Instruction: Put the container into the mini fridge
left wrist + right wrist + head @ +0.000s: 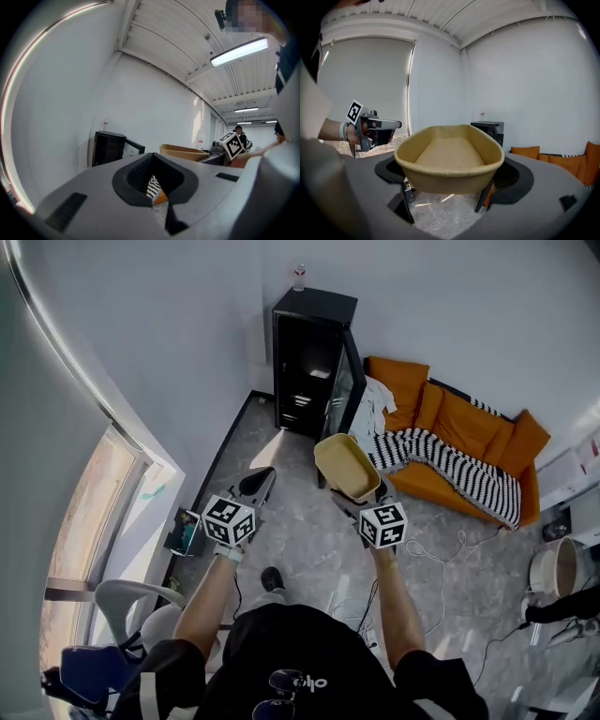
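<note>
Beyond container (347, 466), open mini fridge (312, 362), sofa (459, 418).

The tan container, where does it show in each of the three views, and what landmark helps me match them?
Head view: the container is just right of centre, in front of the mini fridge.
Left gripper view: right of centre at mid height, right of the mini fridge.
Right gripper view: centre, large, clamped in the tongs of the right gripper.
Shared landmark: the black mini fridge shows in all three.

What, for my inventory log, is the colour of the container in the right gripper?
The container is plain tan, unpatterned; right gripper view shows it best.
</note>
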`<action>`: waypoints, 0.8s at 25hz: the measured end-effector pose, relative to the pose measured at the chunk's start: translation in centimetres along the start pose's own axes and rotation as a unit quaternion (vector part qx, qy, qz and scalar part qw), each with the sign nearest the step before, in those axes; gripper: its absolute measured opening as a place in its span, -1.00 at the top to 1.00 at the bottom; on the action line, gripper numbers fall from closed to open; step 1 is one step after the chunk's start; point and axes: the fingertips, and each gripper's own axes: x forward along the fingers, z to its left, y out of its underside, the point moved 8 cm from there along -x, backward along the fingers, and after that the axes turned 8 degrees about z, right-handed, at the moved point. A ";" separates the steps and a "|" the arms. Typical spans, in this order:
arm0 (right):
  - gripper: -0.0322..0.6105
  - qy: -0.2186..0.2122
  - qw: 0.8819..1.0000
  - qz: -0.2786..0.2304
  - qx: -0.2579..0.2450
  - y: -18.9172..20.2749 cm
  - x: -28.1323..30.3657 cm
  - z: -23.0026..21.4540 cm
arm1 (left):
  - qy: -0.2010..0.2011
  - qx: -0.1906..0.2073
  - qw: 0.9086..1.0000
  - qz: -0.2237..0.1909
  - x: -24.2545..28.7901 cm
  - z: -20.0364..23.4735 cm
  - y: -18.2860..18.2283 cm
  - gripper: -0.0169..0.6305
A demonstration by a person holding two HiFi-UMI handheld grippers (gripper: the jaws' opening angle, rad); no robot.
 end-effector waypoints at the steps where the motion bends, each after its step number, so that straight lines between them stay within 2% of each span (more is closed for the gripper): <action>1: -0.78 -0.002 1.000 0.000 -0.003 -0.8 1.2 0.1 | -0.004 -0.003 1.000 -0.002 -0.1 1.3 -0.2 0.93; 8: -0.78 -0.007 1.000 -0.006 -0.012 -4.5 8.0 1.2 | -0.022 -0.012 1.000 -0.012 -1.0 9.0 -1.2 0.93; 20: -0.78 -0.009 1.000 -0.007 -0.015 -7.2 14.3 1.2 | -0.026 -0.010 0.999 -0.020 -0.5 15.4 -2.7 0.93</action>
